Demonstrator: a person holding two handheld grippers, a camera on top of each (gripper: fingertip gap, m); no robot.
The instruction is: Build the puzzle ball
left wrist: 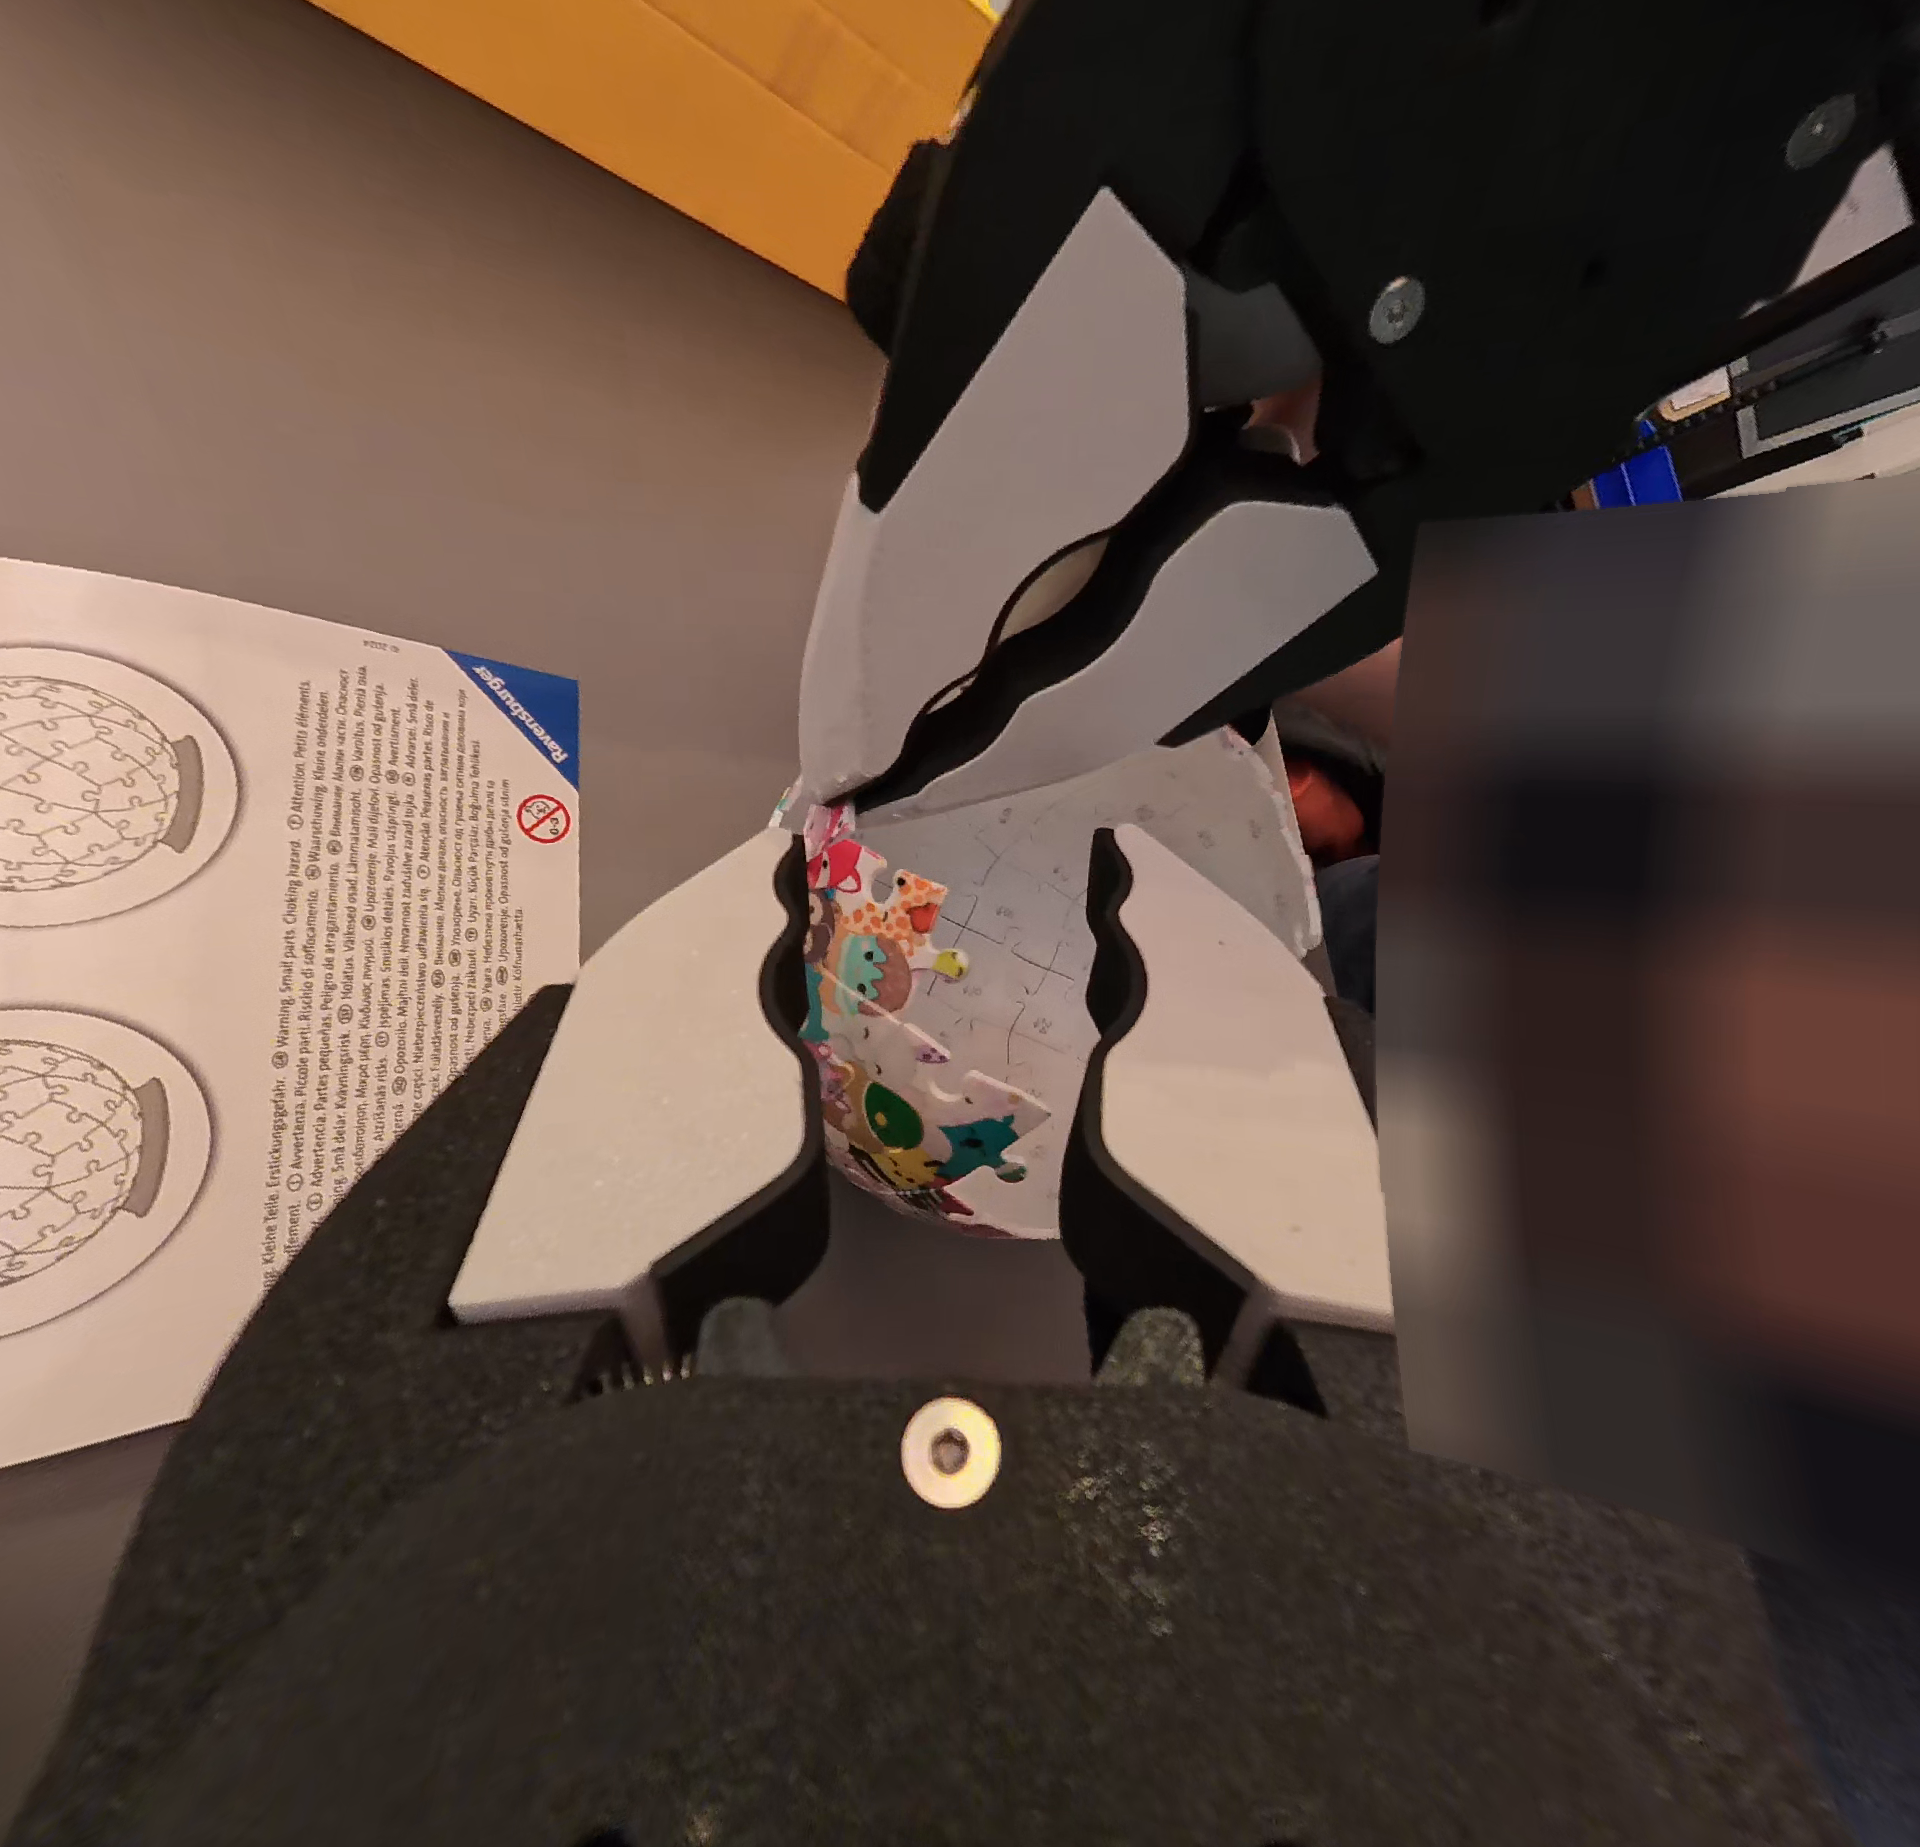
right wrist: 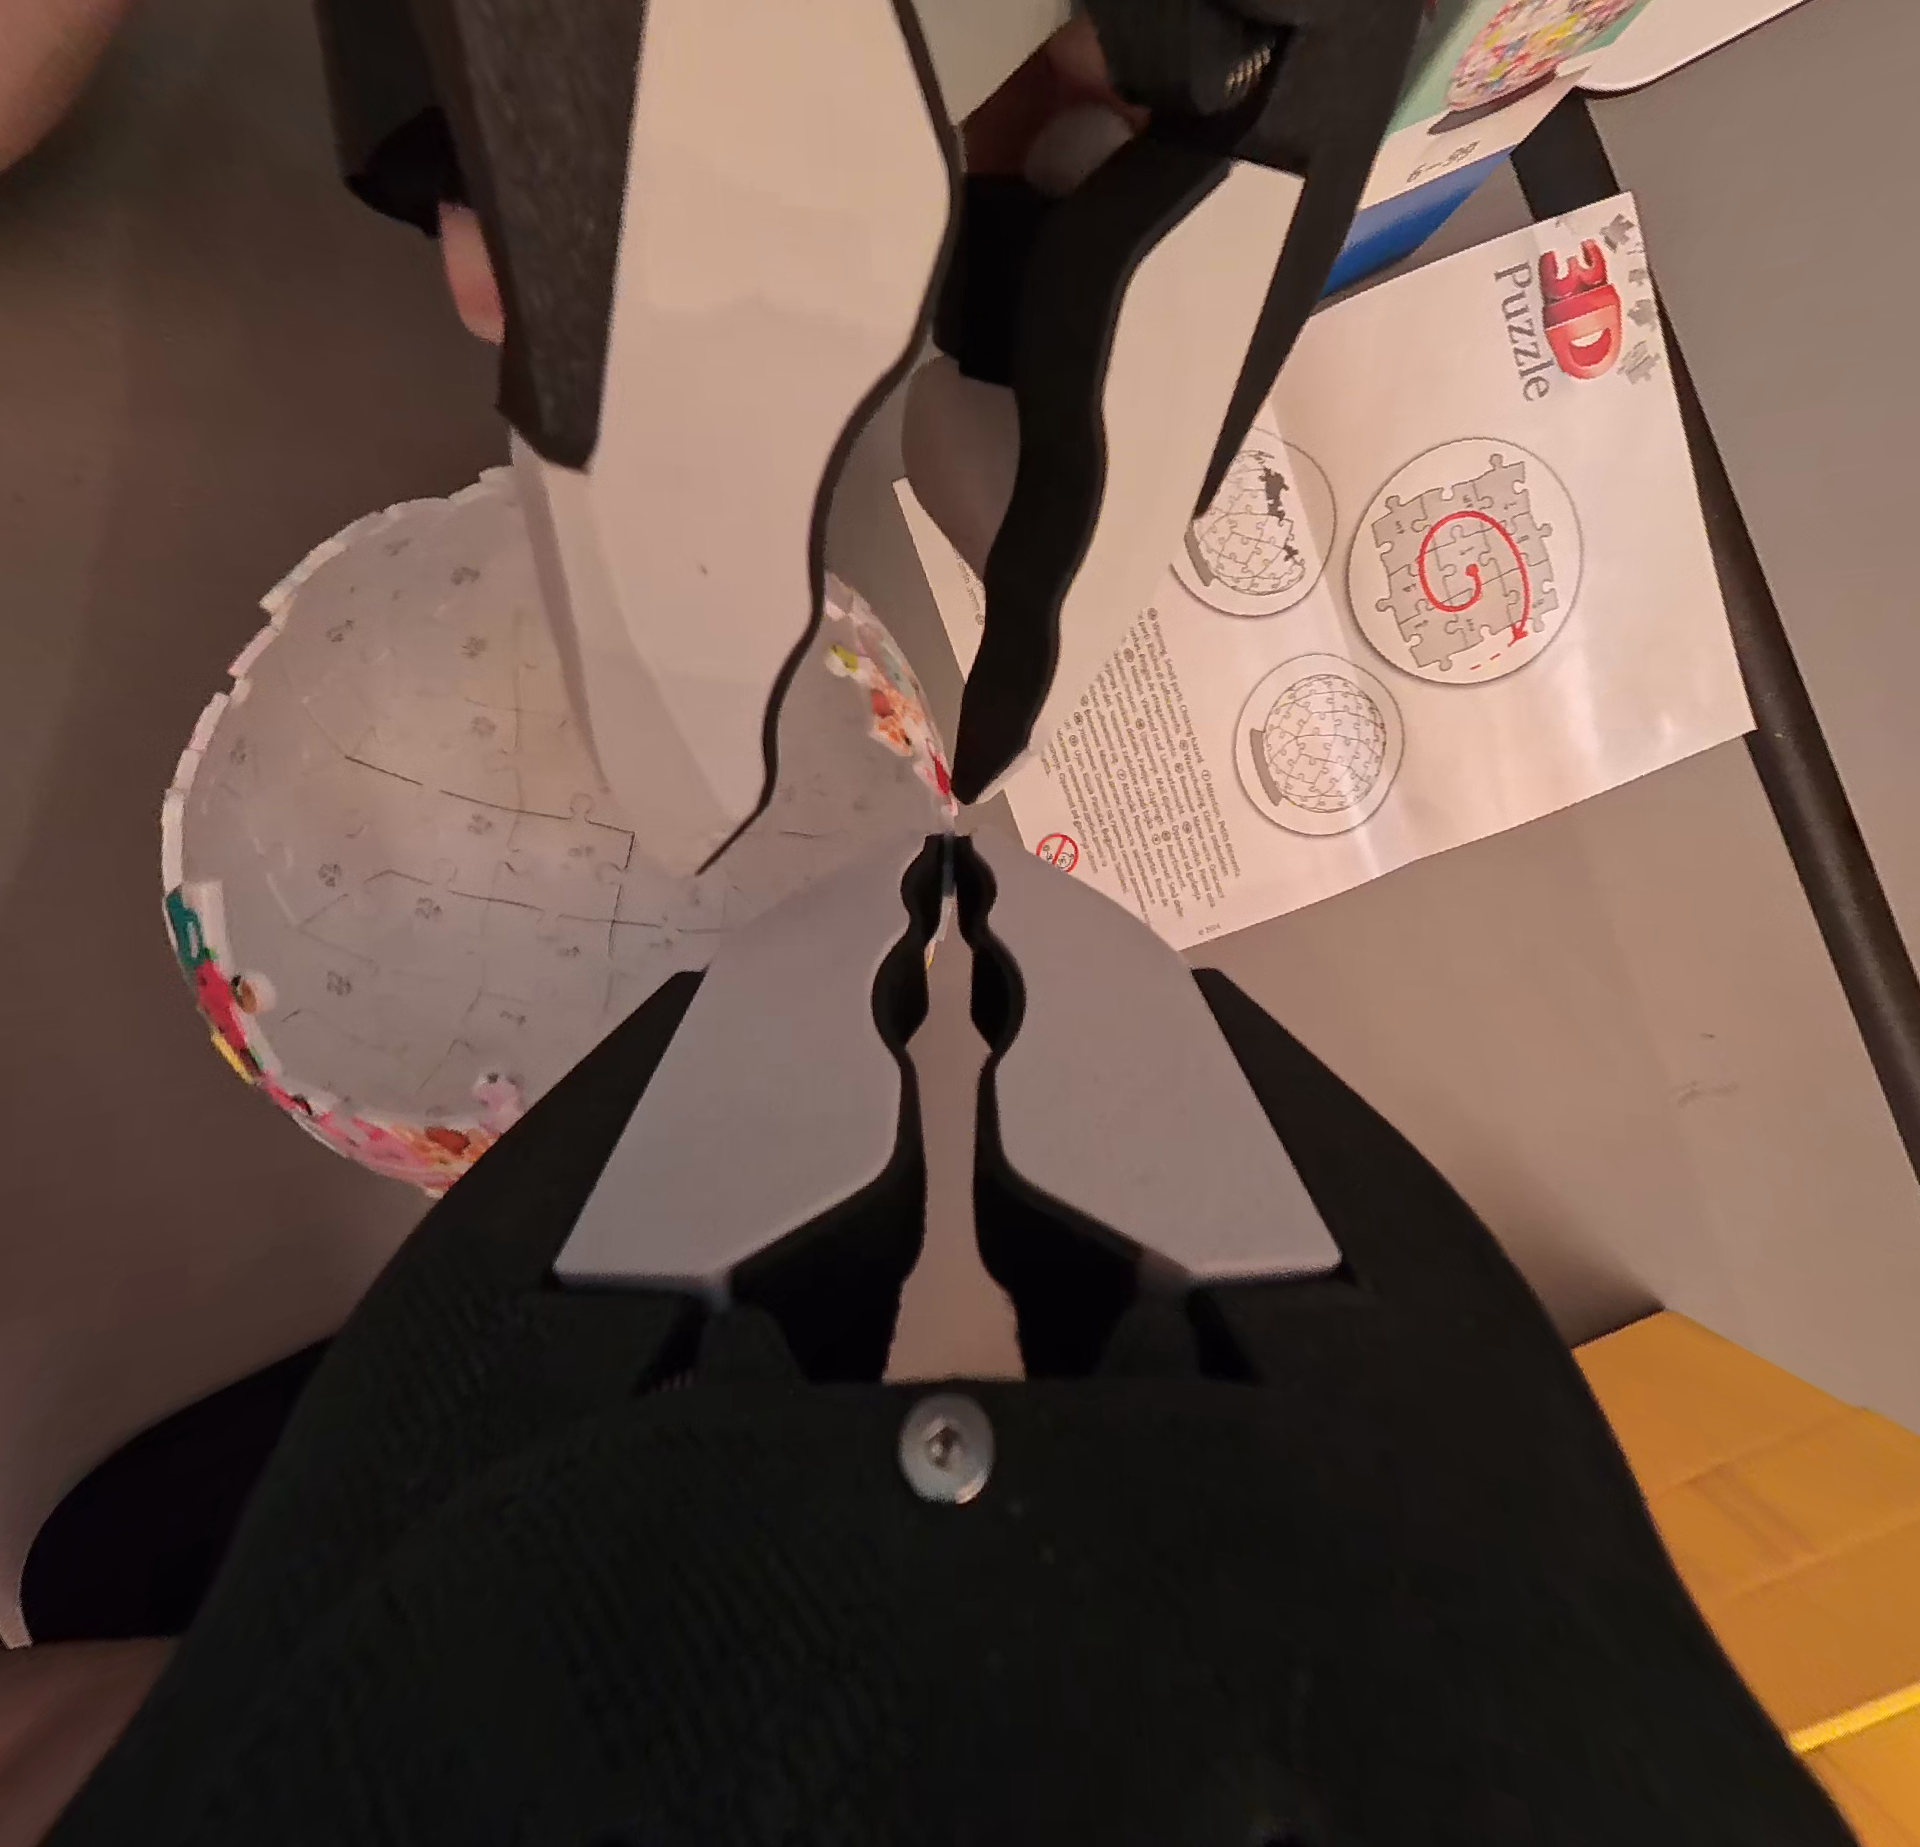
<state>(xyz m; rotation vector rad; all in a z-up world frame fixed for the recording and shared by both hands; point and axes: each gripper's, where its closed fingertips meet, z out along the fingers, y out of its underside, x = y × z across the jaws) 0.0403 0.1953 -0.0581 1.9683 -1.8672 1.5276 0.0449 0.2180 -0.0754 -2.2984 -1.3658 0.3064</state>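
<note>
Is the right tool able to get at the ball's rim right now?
Likely yes: the right tool has its closed tips at the puzzle ball rim, nothing between, while the left tool holds it.

The left gripper (left wrist: 945,1008) fingers are spread wide; the right gripper (right wrist: 948,847) fingers are pinched nearly together.

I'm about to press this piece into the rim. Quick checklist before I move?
1. Right gripper shut on the puzzle piece: ok.
2. Piece brought to the rim of the puzzle ball: ok.
3. Piece's tabs lined up with the gap: cannot tell, the fingertips hide the joint.
4. Left gripper straddling the shell wall, one finger inside and one outside: ok.
5. Left gripper clamping the wall firmly enough to take the push: cannot tell.
</note>
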